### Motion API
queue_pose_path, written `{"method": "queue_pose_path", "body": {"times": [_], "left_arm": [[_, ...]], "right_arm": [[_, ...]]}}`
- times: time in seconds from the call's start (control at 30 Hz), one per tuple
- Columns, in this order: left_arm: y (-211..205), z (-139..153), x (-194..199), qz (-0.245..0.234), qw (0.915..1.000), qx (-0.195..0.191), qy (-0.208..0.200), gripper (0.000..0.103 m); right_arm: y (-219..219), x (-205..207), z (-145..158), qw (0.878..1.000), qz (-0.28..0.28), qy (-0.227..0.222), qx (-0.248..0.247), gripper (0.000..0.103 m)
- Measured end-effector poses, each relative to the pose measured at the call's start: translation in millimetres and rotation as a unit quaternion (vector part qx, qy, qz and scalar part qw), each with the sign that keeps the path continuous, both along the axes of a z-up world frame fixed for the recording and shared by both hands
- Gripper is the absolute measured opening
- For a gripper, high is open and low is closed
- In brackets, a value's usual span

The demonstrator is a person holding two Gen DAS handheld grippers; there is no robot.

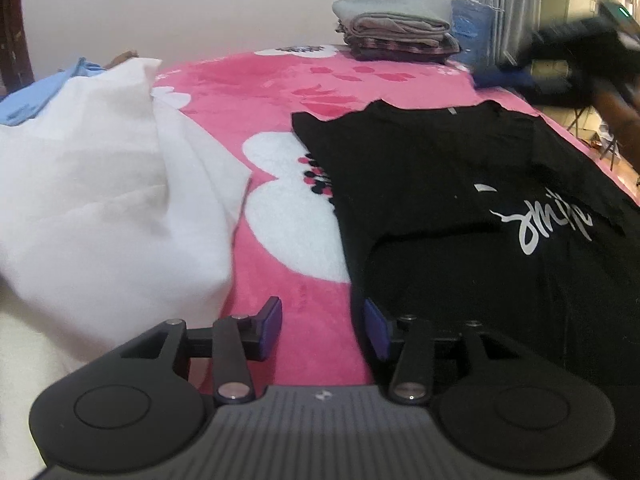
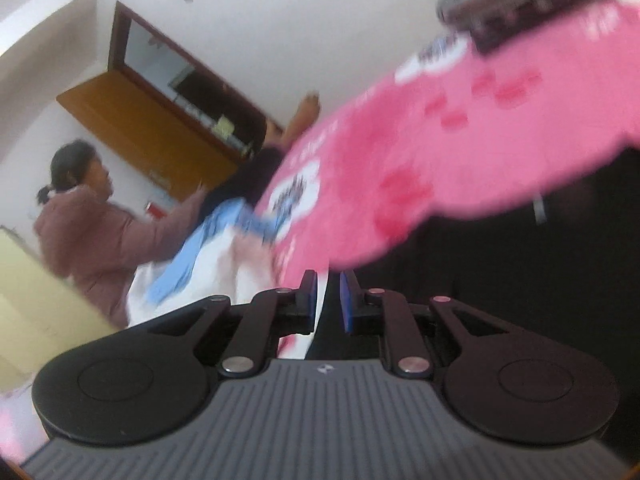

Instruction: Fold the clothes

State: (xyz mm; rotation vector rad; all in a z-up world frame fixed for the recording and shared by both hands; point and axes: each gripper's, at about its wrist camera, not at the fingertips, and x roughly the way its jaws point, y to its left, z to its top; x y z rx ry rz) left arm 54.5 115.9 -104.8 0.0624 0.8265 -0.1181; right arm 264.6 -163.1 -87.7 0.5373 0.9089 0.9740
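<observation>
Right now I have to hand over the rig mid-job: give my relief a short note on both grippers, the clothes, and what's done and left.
Left gripper: open, empty, low by the black T-shirt near edge.
Right gripper: jaws narrow, nothing visibly gripped; view blurred and tilted.
Black T-shirt lies partly folded on the pink blanket.
White garment heaped to its left, unfolded.
Folded stack at the far edge.
Left: finish the black T-shirt, then the white garment.

Bare pink blanket (image 1: 304, 312) between white cloth (image 1: 100, 200) and black shirt (image 1: 460, 220).
</observation>
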Motion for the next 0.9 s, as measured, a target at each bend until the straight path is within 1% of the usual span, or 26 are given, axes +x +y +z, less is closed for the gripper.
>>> {"method": "queue_pose_path", "body": {"times": [0.1,0.17,0.27,0.33,0.4,0.5,0.57,0.63,0.73,0.8,0.83,0.9], "left_arm": [[4,9,-7,0.008,1.0000,0.003,0.002,0.048],[7,17,-16,0.013,0.9999,0.001,0.003,0.048],[13,29,-34,0.020,0.9998,-0.005,0.004,0.052],[18,35,-46,0.023,0.9996,-0.012,0.010,0.054],[22,37,-58,0.023,0.9992,-0.020,0.025,0.054],[24,36,-76,0.017,0.9974,-0.037,0.060,0.054],[24,33,-91,0.011,0.9949,-0.057,0.082,0.054],[20,27,-104,0.007,0.9924,-0.074,0.098,0.053],[7,19,-114,-0.002,0.9905,-0.079,0.112,0.051],[-4,16,-116,-0.010,0.9904,-0.068,0.120,0.051],[-10,14,-118,-0.012,0.9907,-0.057,0.123,0.051],[-20,11,-123,-0.017,0.9909,-0.040,0.127,0.051]], "right_arm": [[-7,-27,-7,0.999,0.019,0.021,-0.034,0.013],[-11,-43,-8,0.998,0.025,0.039,-0.043,0.013],[-19,-64,-1,0.997,0.032,0.053,-0.046,0.013],[-25,-77,8,0.997,0.038,0.045,-0.051,0.013],[-32,-93,18,0.996,0.046,0.038,-0.060,0.013],[-46,-117,25,0.994,0.050,0.026,-0.089,0.013],[-56,-133,29,0.992,0.052,0.019,-0.111,0.013],[-76,-152,26,0.990,0.042,0.027,-0.135,0.013],[-109,-184,13,0.984,0.020,0.043,-0.174,0.013],[-127,-205,2,0.978,0.002,0.052,-0.201,0.014],[-133,-216,-4,0.975,-0.008,0.054,-0.215,0.015],[-137,-235,-14,0.969,-0.014,0.046,-0.242,0.015]]}}
